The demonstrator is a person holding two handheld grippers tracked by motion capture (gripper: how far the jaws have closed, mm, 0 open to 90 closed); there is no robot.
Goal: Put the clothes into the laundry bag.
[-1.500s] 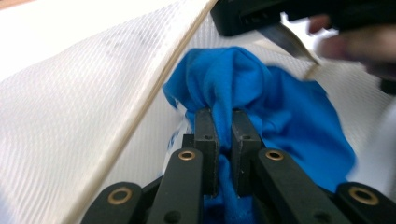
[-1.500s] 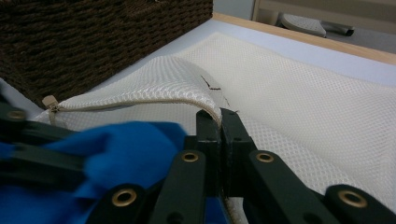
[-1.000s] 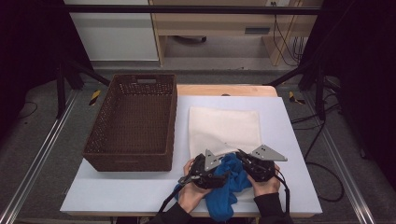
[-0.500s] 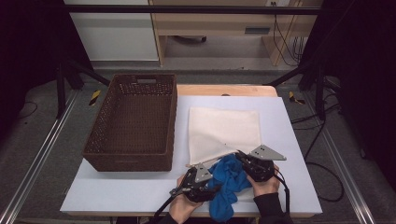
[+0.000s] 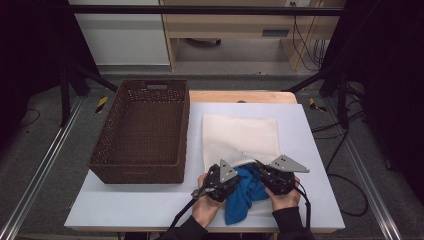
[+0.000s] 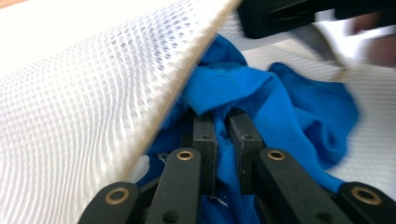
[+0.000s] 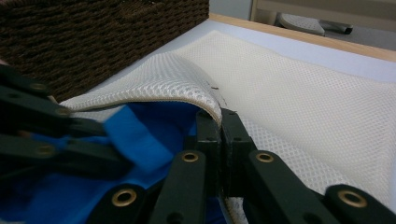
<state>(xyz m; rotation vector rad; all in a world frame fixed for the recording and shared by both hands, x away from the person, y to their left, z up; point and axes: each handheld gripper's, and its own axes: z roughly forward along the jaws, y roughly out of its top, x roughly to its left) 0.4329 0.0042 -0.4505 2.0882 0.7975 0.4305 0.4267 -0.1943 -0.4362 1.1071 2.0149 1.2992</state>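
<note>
Blue cloth pinched at mesh bag mouth.

The table holds one brown woven basket, one white mesh bag, one blue cloth and two black grippers.

— How is the tabletop viewed?
— From above, forward and down. The two gripper views are taken close along their jaws; blue cloth and white mesh bag ahead are shared.
</note>
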